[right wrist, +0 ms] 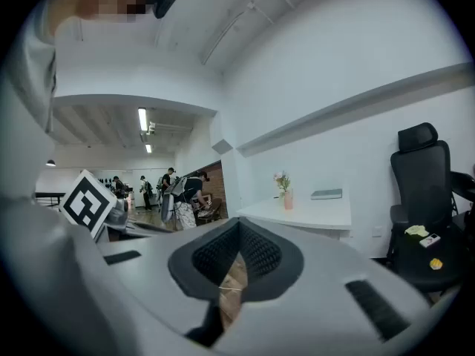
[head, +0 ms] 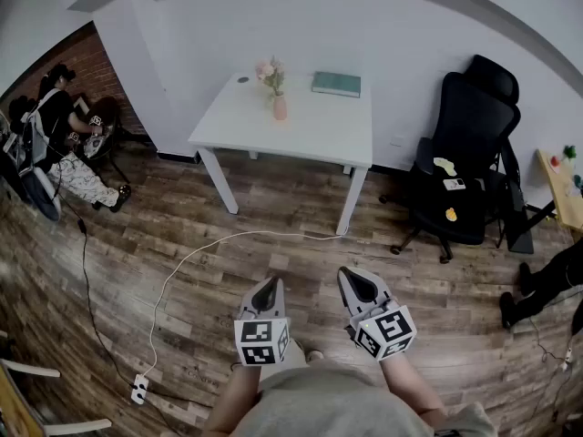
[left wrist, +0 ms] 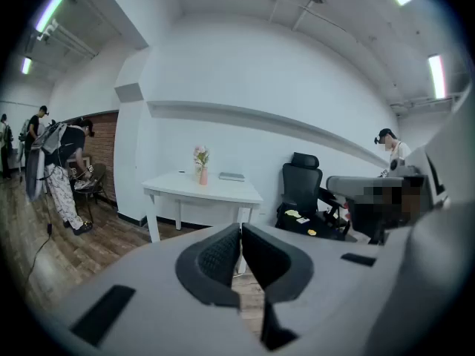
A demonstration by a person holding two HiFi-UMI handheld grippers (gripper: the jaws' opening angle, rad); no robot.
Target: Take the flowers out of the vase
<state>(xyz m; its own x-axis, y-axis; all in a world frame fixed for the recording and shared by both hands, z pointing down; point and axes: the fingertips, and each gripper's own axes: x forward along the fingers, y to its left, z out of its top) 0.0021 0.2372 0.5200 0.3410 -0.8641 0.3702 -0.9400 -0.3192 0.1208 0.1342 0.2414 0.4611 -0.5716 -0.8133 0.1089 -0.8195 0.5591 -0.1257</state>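
Head view: pink flowers are seen in a tapered, possibly ceramic vase on a smooth white table. The ribbed-padded left gripper and right gripper are clenched, empty.

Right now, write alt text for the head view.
The left gripper and right gripper, both shut and empty, hover over a wood floor, short of a white table holding a pink vase of flowers and a book; a black chair stands beside it.
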